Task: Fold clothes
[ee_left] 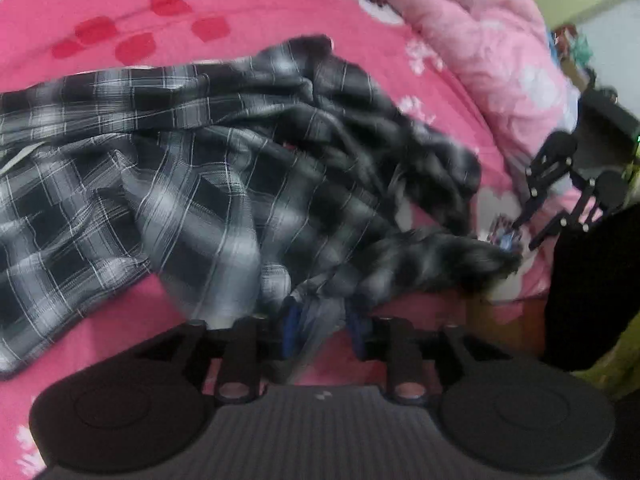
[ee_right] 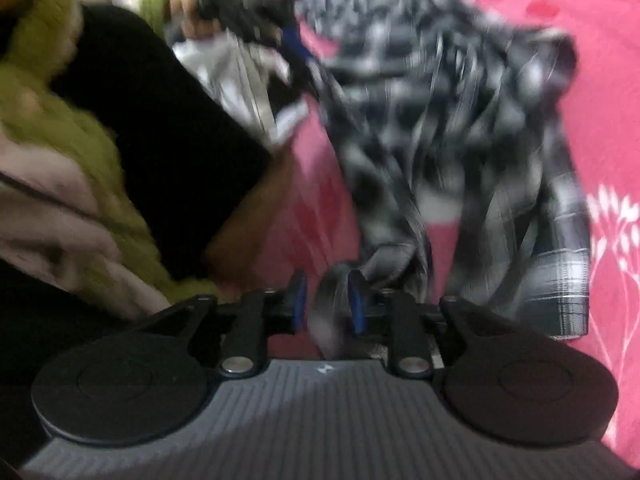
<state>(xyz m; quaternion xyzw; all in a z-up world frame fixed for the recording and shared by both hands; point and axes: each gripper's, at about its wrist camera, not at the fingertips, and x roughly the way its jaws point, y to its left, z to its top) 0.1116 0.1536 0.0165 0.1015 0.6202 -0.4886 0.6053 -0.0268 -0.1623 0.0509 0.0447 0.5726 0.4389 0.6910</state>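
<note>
Two grippers angled down over plaid shirt point(ee_left: 200, 152), fingers parted, fabric between.

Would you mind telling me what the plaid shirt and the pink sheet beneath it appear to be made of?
Plaid shirt: thin woven fabric, probably cotton or a blend, matte; it drapes in soft folds. Pink sheet: smooth printed woven cloth, matte, lying flat with printed red spots.
</note>
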